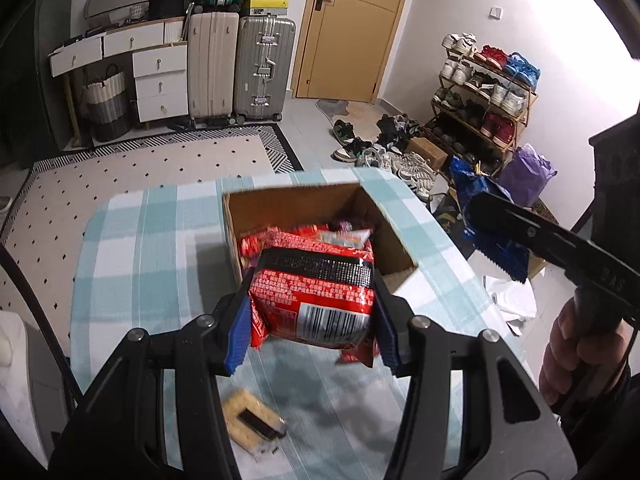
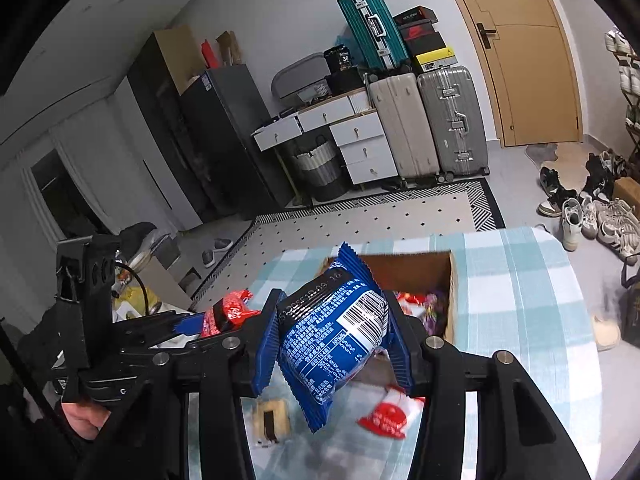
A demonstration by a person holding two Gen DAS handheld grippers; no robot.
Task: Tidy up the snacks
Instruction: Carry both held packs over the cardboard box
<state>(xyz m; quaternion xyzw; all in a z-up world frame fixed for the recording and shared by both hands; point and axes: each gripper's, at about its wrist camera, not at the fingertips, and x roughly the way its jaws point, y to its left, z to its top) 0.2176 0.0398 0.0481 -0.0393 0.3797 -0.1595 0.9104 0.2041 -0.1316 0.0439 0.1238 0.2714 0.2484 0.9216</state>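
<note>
Red and blue snack packets are being held above the checked tablecloth (image 1: 132, 240).
We are clamping the red packet (image 1: 312, 300) in the left gripper (image 1: 312, 316) over the cardboard box (image 1: 396, 240); the right gripper (image 2: 334, 336) is gripping the blue packet (image 2: 332, 332).

Back wall: I see a beige suitcase (image 1: 212, 64) beside a grey suitcase (image 1: 262, 68).
Right: a yellow door (image 1: 352, 28), a shoe rack (image 1: 480, 100).
Floor: a dotted rug (image 1: 132, 176).

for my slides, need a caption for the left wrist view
Left gripper holds a red snack packet above the cardboard box on a checked tablecloth.
</note>
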